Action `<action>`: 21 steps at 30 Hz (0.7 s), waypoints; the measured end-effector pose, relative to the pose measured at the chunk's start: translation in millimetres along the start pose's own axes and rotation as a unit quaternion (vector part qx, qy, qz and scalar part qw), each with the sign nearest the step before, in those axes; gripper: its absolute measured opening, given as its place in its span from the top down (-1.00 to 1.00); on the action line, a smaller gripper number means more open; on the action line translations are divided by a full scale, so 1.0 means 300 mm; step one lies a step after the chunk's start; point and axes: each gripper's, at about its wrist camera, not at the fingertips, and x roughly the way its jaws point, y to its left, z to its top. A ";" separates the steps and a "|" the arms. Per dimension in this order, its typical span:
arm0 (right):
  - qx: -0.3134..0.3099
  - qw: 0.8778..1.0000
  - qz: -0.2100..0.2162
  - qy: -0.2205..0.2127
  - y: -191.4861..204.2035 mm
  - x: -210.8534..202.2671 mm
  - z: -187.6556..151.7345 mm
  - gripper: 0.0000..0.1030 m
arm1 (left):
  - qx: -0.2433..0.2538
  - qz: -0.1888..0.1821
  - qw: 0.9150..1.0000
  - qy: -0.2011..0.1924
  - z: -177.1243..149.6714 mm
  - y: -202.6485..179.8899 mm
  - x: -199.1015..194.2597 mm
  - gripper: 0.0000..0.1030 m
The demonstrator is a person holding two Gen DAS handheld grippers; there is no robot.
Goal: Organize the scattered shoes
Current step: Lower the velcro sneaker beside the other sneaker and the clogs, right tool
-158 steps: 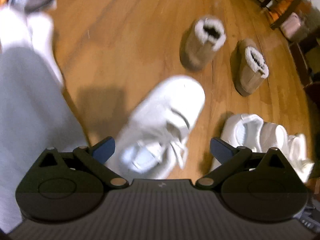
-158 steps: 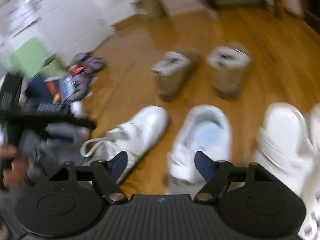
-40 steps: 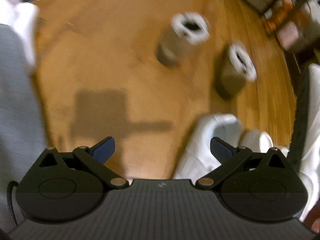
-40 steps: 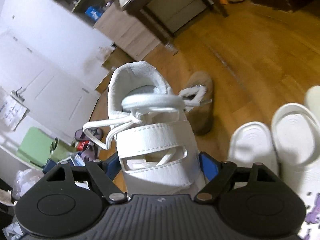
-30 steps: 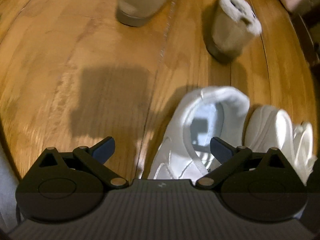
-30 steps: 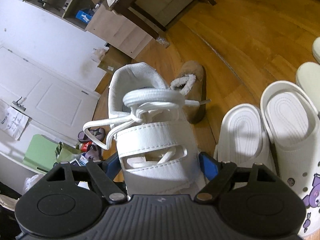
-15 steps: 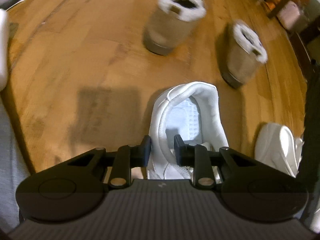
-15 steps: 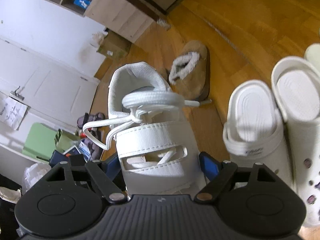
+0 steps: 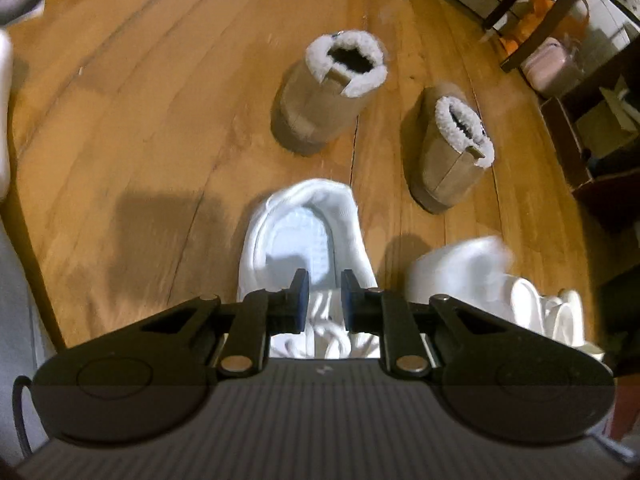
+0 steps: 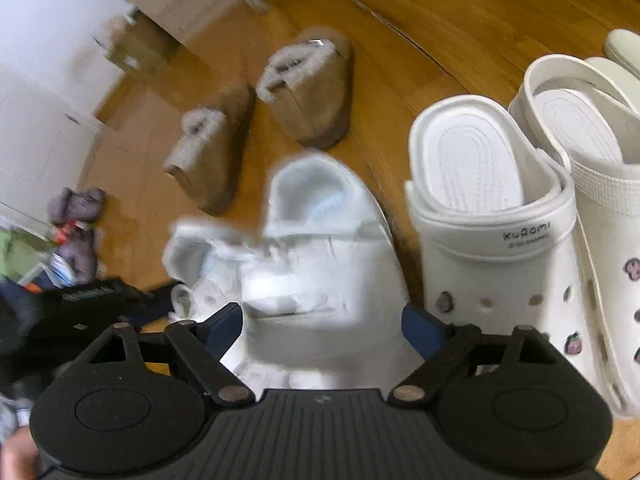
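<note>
My left gripper (image 9: 323,294) is shut on the tongue and laces of a white sneaker (image 9: 306,236), heel pointing away. A second white sneaker (image 9: 460,264) lies to its right. In the right wrist view my right gripper (image 10: 322,320) is open, its jaws wide on either side of a white sneaker (image 10: 320,256) that sits on the floor. The other sneaker (image 10: 200,256) lies just left of it, with the left gripper's black body (image 10: 92,300) over it. Two tan fleece-lined boots (image 9: 332,92) (image 9: 452,152) stand beyond.
White clogs (image 10: 492,216) (image 10: 592,184) with charms stand in a row right of the sneakers. A dark table's legs (image 9: 532,8) and boxes are at the far right. Clutter and a purple slipper (image 10: 76,208) lie by the white wall at the left.
My right gripper has opened and let go of its white sneaker, which now sits on the floor beside the clogs. My left gripper stays shut on the other sneaker.
</note>
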 end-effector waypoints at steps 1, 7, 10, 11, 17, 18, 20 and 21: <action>-0.014 1.000 0.010 -0.010 0.001 -0.030 -0.006 -0.72 | -0.013 -0.010 1.000 0.001 -0.002 0.014 -0.009 0.69; -0.071 0.997 -0.016 0.007 -0.050 -0.112 -0.084 -0.72 | -0.021 0.005 1.000 0.005 -0.008 0.032 -0.023 0.02; -0.076 0.997 -0.003 0.033 -0.091 -0.139 -0.147 -0.72 | -0.036 0.014 0.999 0.017 -0.006 0.066 0.006 -0.20; -0.085 0.995 0.000 0.043 -0.094 -0.138 -0.162 -0.72 | -0.043 0.012 0.999 0.021 -0.003 0.076 0.017 -0.31; -0.115 0.988 0.011 0.100 -0.076 -0.081 -0.250 -0.72 | -0.058 0.026 0.997 0.050 -0.008 0.102 0.089 -0.41; -0.113 0.987 0.015 0.113 -0.071 -0.059 -0.257 -0.72 | -0.058 0.027 0.997 0.053 -0.012 0.103 0.093 -0.43; -0.113 0.985 0.015 0.127 -0.060 -0.035 -0.263 -0.70 | -0.065 0.033 0.996 0.058 -0.017 0.111 0.101 -0.62; -0.115 0.984 0.010 0.133 -0.052 -0.017 -0.265 -0.70 | -0.070 0.034 0.995 0.057 -0.018 0.117 0.101 -0.65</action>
